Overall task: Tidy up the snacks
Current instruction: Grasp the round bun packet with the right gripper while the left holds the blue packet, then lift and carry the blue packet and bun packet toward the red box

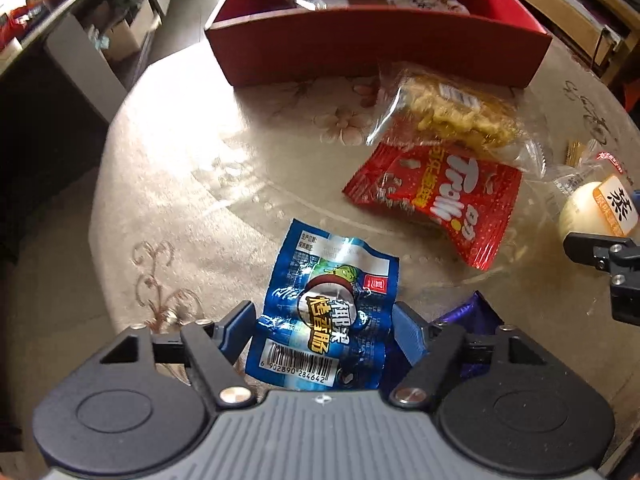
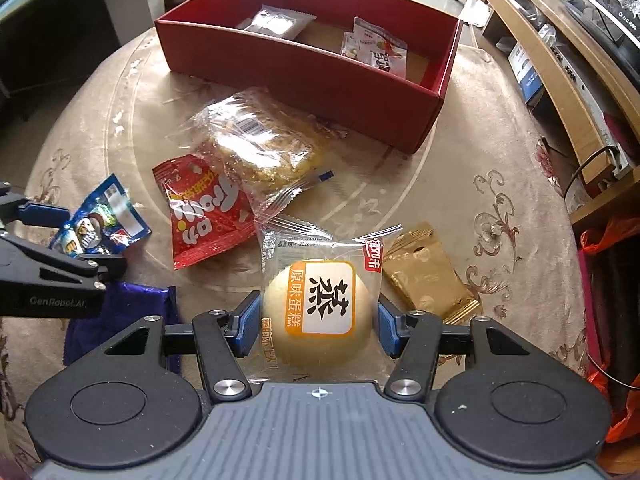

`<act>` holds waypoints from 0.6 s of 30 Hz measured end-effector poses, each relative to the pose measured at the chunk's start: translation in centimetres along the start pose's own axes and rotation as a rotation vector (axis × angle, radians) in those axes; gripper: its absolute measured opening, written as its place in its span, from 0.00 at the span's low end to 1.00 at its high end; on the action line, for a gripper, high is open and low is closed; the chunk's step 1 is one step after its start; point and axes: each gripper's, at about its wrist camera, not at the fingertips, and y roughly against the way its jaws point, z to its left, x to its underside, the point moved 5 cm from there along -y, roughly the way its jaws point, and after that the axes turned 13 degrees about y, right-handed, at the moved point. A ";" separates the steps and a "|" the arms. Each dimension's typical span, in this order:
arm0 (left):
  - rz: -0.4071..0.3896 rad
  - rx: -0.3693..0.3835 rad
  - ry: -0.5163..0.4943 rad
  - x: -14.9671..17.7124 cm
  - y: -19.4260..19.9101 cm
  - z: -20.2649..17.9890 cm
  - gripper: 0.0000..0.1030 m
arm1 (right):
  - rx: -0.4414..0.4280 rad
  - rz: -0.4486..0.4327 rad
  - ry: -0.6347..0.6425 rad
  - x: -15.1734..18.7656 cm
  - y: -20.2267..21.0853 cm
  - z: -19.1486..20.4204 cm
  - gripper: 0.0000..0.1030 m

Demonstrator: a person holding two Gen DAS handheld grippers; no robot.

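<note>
Right gripper [image 2: 316, 324] closed on steamed cake [image 2: 316, 312], left gripper [image 1: 324, 328] parted, loosely straddling blue sausage packet [image 1: 320, 312], pads not pressing, red box [image 2: 320, 76] at twelve o'clock on the table [image 2: 480, 168].

Round floral-patterned surface [image 2: 480, 152] bearing a red box [image 2: 320, 76], crisp bag [image 2: 260, 140], red gummy packet [image 2: 204, 208], blue sausage packet [image 2: 100, 224], gold sachet [image 2: 428, 272], purple wrapper [image 2: 120, 308].

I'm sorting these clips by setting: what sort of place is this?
Probably a home living room: a round table under a floral cloth, a long wooden TV-style cabinet along the wall, and packaged snacks spread beside a red box.
</note>
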 end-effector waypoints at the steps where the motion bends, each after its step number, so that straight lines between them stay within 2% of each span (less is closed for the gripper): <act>1: -0.016 -0.010 -0.005 0.0 0.5 -0.1 0.67 | 0.012 0.000 0.006 0.0 0.0 0.0 0.63; 4: -0.056 -0.034 -0.019 -0.3 1.2 -0.5 0.67 | 0.029 -0.006 0.019 -0.2 0.1 0.2 0.63; 10: -0.080 -0.047 -0.020 -0.9 2.0 -1.2 0.68 | 0.053 -0.027 0.024 -0.7 0.6 0.1 0.63; 16: -0.098 -0.027 0.002 -1.6 2.7 -1.6 0.68 | 0.056 -0.048 0.004 -1.3 1.1 -0.4 0.63; 18: -0.104 -0.020 0.007 -2.0 2.8 -1.7 0.68 | 0.054 -0.062 -0.008 -1.5 1.4 -0.7 0.59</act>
